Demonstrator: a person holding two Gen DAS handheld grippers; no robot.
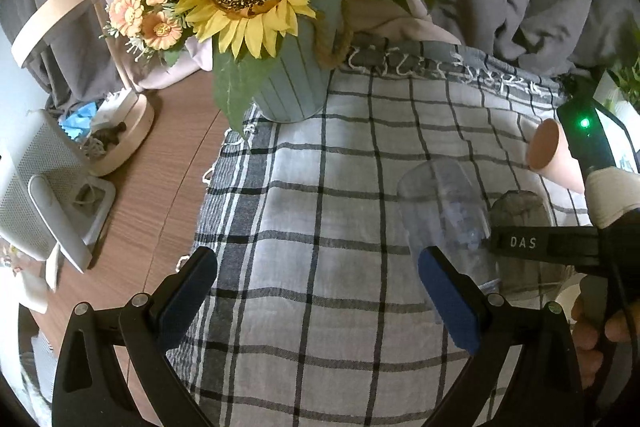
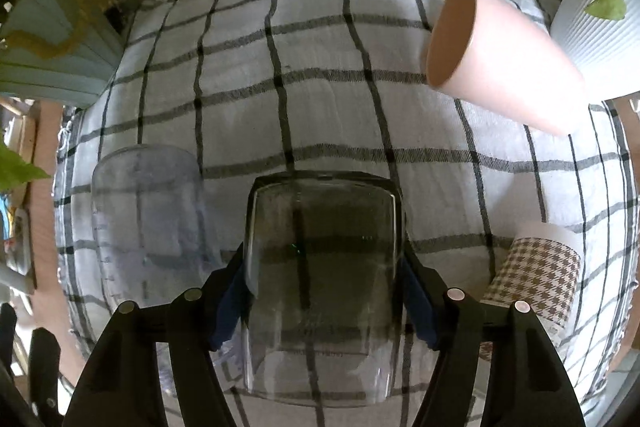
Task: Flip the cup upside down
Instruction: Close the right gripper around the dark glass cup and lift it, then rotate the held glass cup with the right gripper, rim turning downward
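In the right wrist view a smoky dark glass cup stands upside down on the checked cloth, between the blue pads of my right gripper, which is closed on its sides. The same cup shows in the left wrist view behind the right gripper's black finger. A clear plastic cup stands upside down just left of it, and also shows in the left wrist view. My left gripper is open and empty above the cloth, its right pad in front of the clear cup.
A pink cup lies on its side at the back right. A houndstooth paper cup stands at the right. A blue pot of sunflowers stands at the cloth's back left. A white ribbed pot is far right. A wooden tray sits on the table's left.
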